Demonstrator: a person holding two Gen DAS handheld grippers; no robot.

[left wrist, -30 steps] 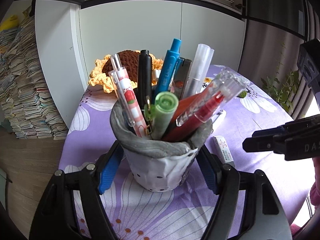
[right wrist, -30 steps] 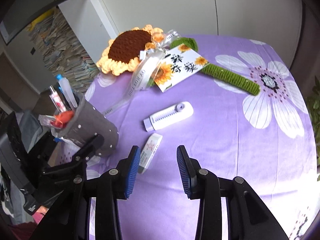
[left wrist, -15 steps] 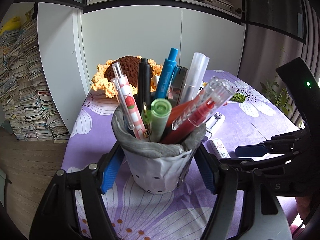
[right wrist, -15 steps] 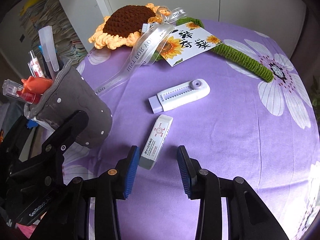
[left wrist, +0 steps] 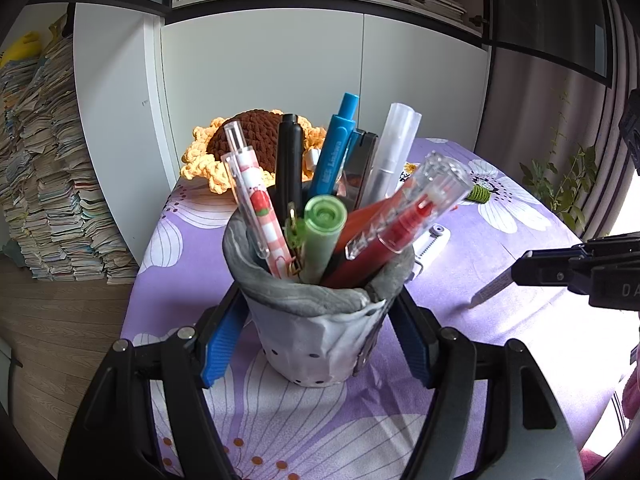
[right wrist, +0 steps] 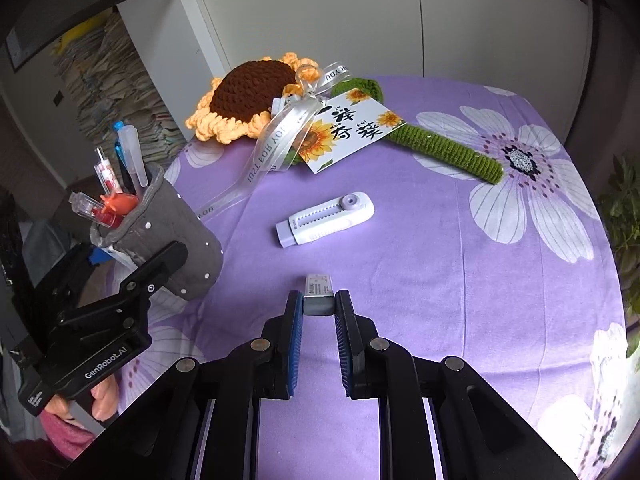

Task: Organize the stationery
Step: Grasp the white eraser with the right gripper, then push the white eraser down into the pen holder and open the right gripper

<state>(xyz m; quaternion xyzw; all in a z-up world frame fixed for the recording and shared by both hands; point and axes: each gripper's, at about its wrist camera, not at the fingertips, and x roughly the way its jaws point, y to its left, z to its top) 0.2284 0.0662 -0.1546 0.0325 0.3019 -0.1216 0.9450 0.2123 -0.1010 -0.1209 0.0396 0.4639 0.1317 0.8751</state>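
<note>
Holding pens upright, grey pen pot (left wrist: 316,344), left gripper (left wrist: 316,340) clamping it

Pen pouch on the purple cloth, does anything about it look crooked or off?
The pen pouch leans, not upright, with the left tongs shut on its sides. Its soft grey rim is crumpled and uneven. The pens splay outward but none has spilled. Nothing looks damaged.
</note>
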